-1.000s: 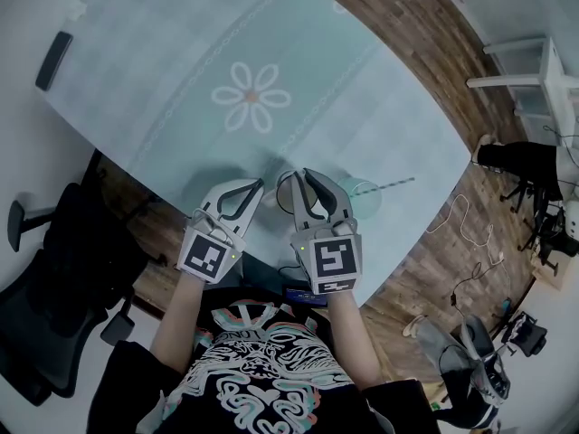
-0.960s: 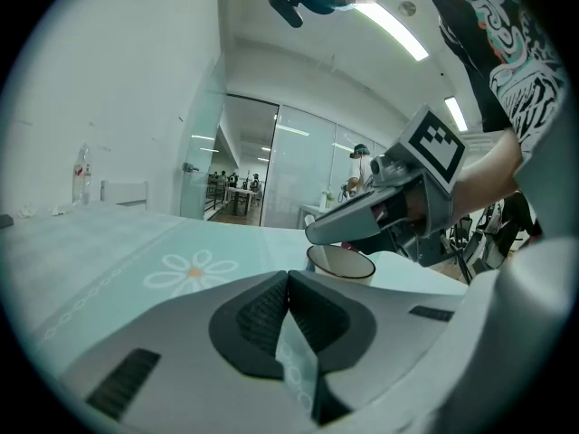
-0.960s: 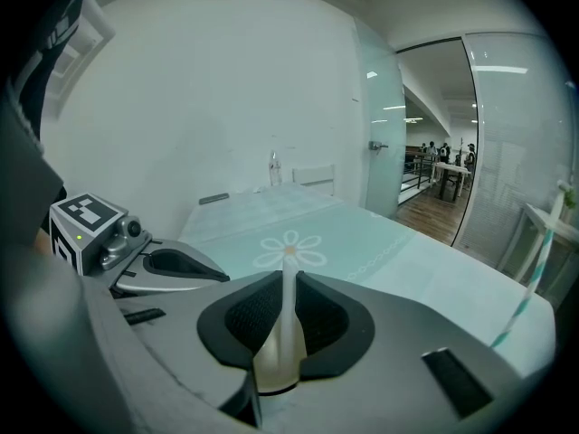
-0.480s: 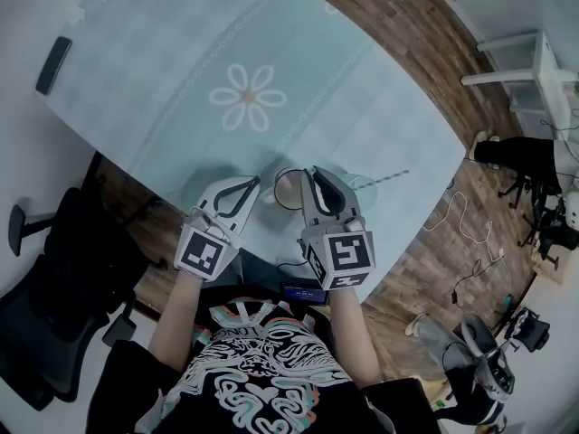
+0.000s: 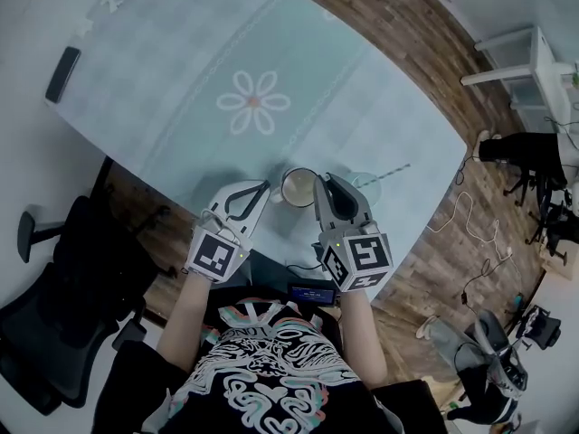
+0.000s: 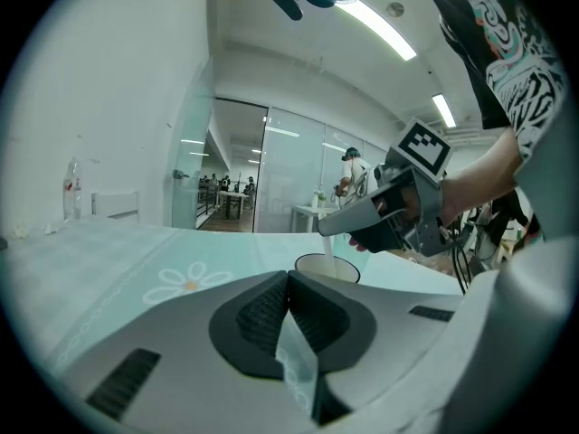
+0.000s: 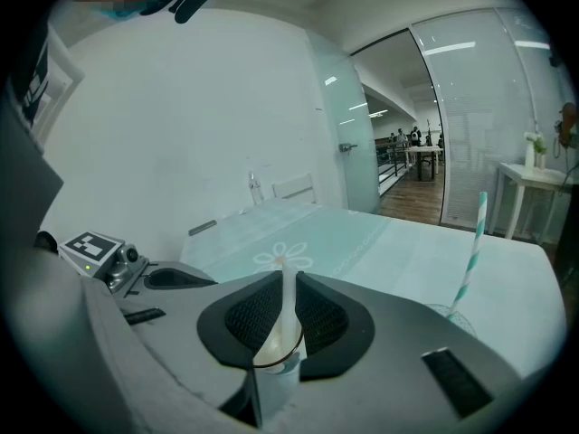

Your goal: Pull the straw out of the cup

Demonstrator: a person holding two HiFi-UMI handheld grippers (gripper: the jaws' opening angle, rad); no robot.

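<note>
plainly, white straw (image 7: 288,307) pinched between right fingers (image 7: 323,318)

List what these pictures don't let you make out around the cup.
- White straw lower end: down inside the cup in every view.
- Cup's contents: head view too small; right gripper covers it in its own view.
- Glass under the striped straw: mostly behind the gripper body, right gripper view.
- Dark flat object: head view, too small to identify.

My left gripper (image 5: 262,190) points forward and slightly down, jaws together. Just beside it, my right gripper (image 5: 319,183) tilts down too, jaws pinching a straw (image 7: 288,307).
</note>
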